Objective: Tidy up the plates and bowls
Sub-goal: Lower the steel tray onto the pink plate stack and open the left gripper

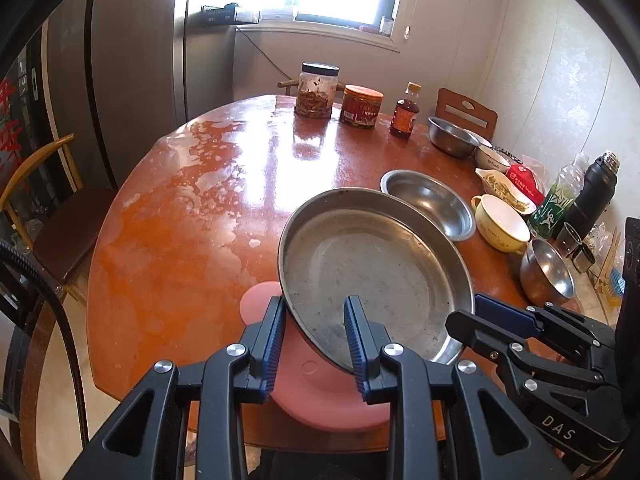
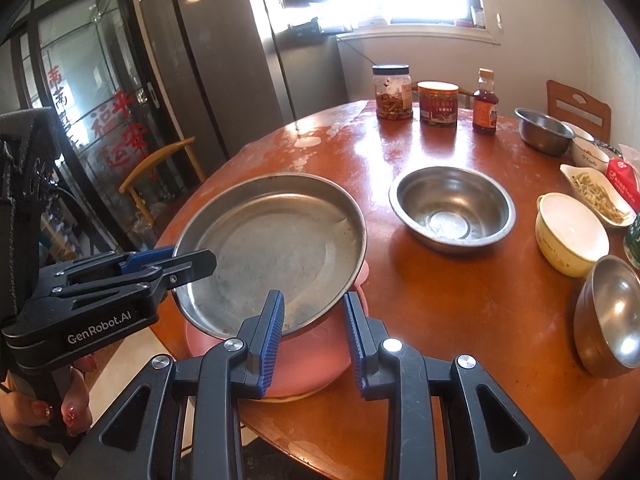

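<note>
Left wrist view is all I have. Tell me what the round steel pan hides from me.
Observer: The round steel bowl behind the round steel pan stands fully apart from it. Bare brown table shows between them.
Operator: Check under the pink plate.
Observer: A pale rim peeks out below the pink plate at its near edge. I cannot tell what it belongs to.
Operator: Report on my left gripper's handle.
Observer: A hand with red nails grips the handle of the left gripper.
</note>
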Tool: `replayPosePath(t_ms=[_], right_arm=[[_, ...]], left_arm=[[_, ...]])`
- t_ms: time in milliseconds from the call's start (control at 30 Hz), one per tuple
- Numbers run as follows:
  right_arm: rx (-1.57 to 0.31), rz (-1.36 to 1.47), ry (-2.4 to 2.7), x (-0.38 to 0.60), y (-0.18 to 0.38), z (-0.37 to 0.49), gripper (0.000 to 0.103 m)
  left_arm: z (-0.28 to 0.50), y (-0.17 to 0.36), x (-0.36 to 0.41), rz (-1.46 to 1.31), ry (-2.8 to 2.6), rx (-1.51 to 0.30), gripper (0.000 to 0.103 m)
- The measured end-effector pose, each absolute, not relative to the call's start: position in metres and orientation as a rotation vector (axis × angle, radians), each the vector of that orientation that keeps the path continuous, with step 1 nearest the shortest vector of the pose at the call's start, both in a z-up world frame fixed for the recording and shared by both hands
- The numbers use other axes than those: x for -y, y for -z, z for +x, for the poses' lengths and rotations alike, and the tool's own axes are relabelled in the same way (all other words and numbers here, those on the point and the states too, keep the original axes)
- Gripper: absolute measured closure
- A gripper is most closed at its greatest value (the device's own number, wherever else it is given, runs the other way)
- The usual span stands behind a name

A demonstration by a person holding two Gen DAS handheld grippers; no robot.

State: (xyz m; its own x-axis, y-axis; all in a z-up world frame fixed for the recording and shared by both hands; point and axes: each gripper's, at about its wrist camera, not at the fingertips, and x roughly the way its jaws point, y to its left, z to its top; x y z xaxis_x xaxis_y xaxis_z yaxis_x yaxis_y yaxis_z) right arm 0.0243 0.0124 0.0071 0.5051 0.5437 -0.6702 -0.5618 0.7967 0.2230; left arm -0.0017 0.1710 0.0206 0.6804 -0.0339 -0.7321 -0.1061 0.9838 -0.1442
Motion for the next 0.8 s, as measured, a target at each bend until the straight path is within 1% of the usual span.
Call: replayPosePath(t_ms=[533,800], right_arm=[[-0.866,-0.069,-0.674,-0.012,0.014,0.016,0.071],[-0.897,-0.087,-0.671,-0.017,0.023,0.015,0.071]], left_arm=[[-0.013,0.009,-0.165,-0.163,-0.024,-0.901,0.073],[-0.011,0.015,-0.166,-0.155,-0.037,-0.926,0.073]])
